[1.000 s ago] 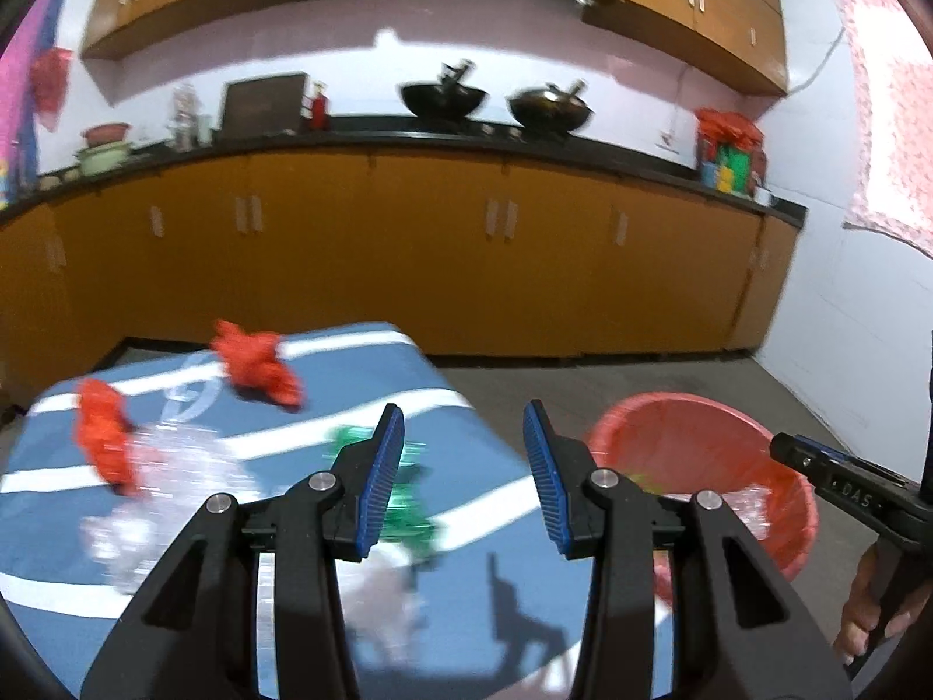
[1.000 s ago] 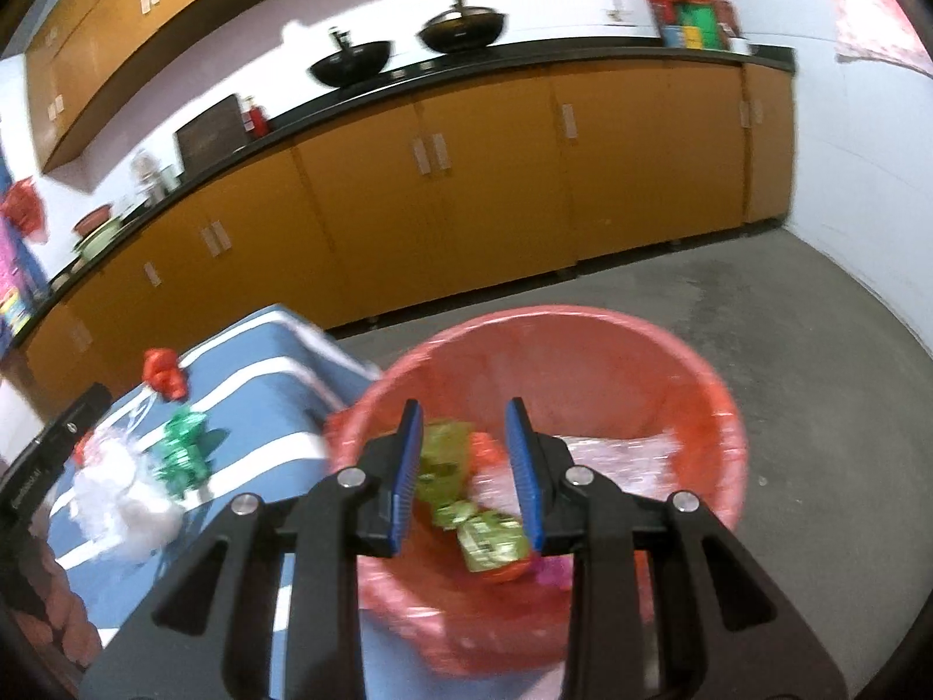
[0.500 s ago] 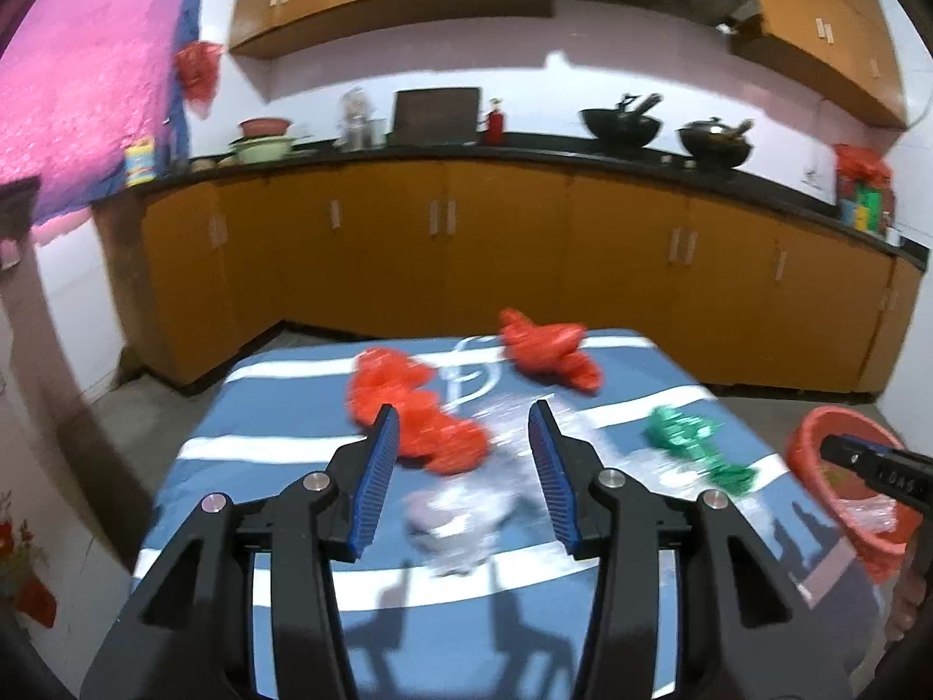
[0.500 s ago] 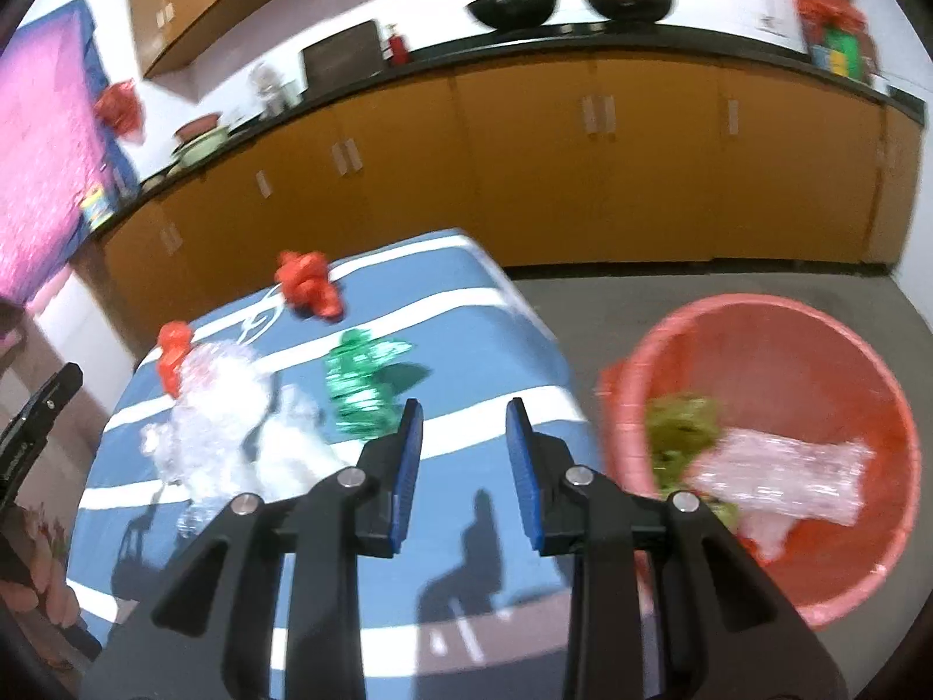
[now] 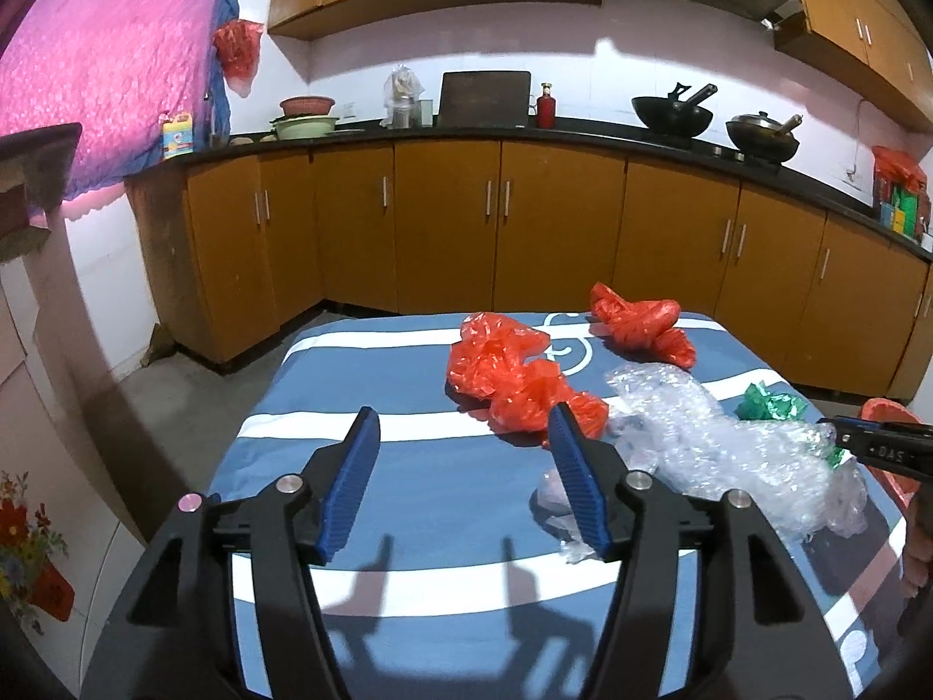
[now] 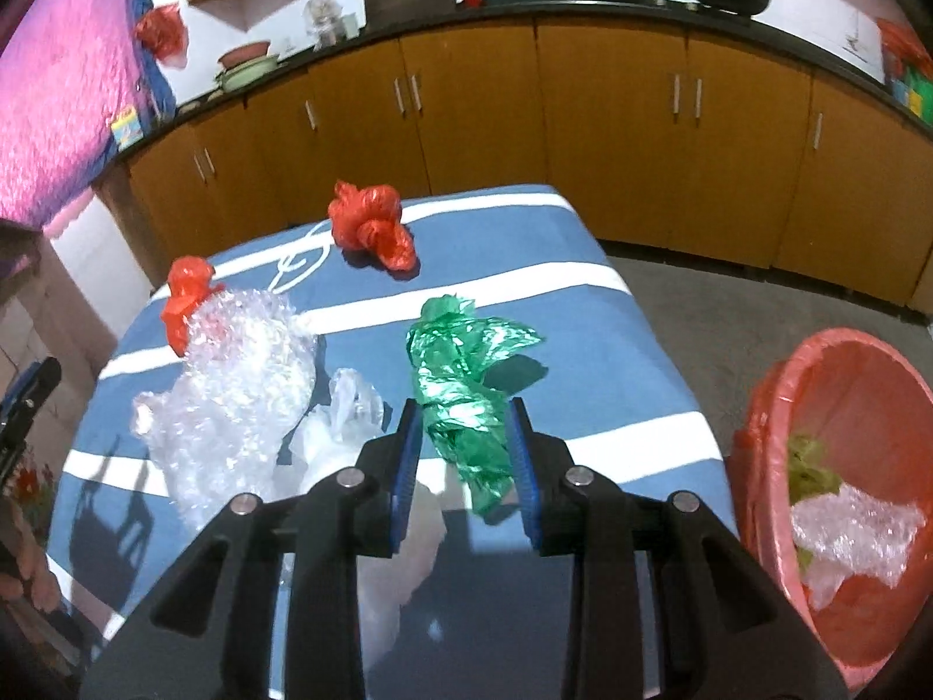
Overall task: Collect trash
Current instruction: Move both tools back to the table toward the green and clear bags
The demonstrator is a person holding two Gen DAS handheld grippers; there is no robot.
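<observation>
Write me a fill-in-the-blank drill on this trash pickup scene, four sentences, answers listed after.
1. The crumpled bag framed between the right gripper's jaws is ____ in colour.
2. The trash bin beside the table is lined with a ____ bag.
3. The table is covered by a blue cloth with ____ stripes.
4. Inside the bin, bubble wrap lies on ____ scraps.

Missing words: green; red; white; green

On the striped bench [image 6: 525, 268], a crumpled green bag [image 6: 466, 385] lies right of clear bubble wrap [image 6: 233, 396]; two red bags [image 6: 370, 224] lie behind; the red bin [image 6: 775, 408] stands right.
</observation>
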